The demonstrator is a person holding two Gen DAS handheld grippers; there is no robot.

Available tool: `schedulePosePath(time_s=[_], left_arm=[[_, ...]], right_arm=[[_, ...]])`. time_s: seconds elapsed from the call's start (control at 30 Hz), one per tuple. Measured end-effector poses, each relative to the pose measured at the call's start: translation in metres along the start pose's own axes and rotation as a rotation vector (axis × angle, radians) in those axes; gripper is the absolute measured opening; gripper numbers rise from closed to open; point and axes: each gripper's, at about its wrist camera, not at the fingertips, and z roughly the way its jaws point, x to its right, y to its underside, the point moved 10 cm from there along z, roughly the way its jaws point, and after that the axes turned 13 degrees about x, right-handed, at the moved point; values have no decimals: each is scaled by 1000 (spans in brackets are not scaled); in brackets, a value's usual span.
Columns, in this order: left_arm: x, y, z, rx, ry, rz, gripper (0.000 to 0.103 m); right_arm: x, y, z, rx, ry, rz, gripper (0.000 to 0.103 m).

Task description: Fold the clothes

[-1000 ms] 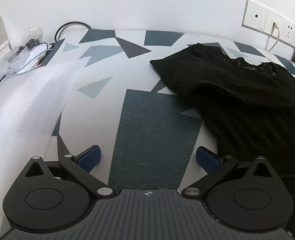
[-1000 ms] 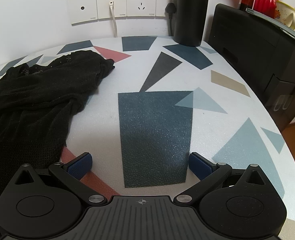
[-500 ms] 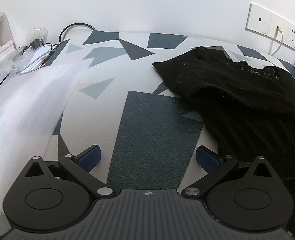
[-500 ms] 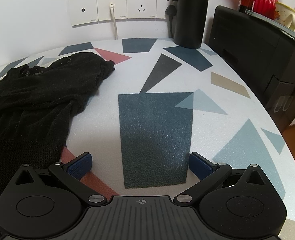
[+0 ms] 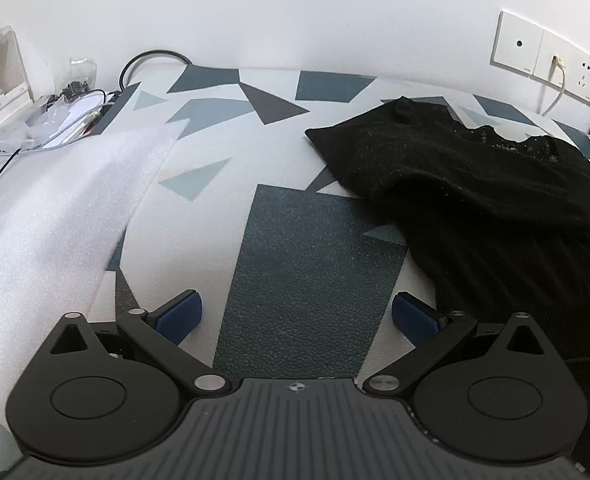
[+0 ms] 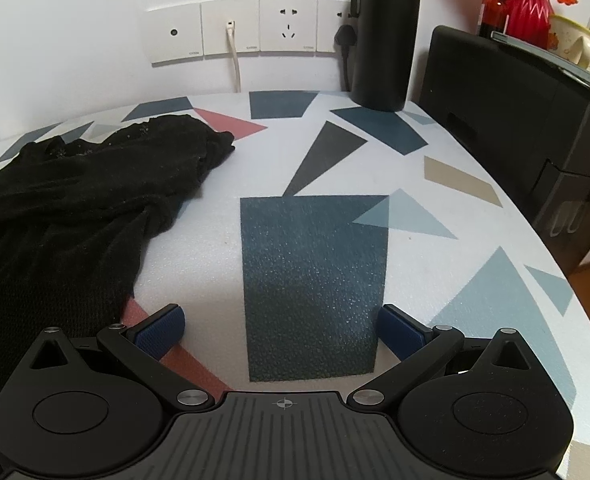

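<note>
Nearest in each wrist view, the left hand-held gripper (image 5: 297, 316) and the right hand-held gripper (image 6: 281, 328) both hang just above the counter (image 6: 435, 248), a white surface printed with grey, blue and pink triangles; each has its blue-padded fingers spread wide apart with nothing between them. In the left view the crumpled black knit garment (image 5: 495, 208) lies from 1 to 3 o'clock, its hem just beside the right-hand finger; in the right view the same garment (image 6: 75, 208) spreads from 9 to 11 o'clock, near the left-hand finger. Compared with a second ago, the left view has risen and eased back slightly, so the garment sits a little lower in frame, while the right view is almost unchanged; neither gripper has touched the cloth, so folding seems not yet begun and both look poised for a first grasp of an edge. Further off, a white foam sheet (image 5: 55, 216) lies at 9 o'clock in the left view, and a black flask (image 6: 385, 36) stands at 1 o'clock by the white wall sockets (image 6: 231, 32) in the right view.
</note>
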Motion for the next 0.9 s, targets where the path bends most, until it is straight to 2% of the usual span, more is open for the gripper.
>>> schedulePosePath(time_s=[0.4, 0.63, 0.77, 0.9], left_arm=[[0, -1, 1, 5, 14, 8, 103], [0, -2, 4, 18, 39, 22, 103], [-1, -2, 5, 49, 57, 32, 103], [-1, -2, 5, 73, 78, 45, 103]], right_arm=[[0, -2, 3, -39, -7, -3, 102], [0, -5, 2, -139, -23, 13, 102], [2, 1, -16, -140, 10, 79, 102], [-5, 13, -29, -175, 63, 61, 101]])
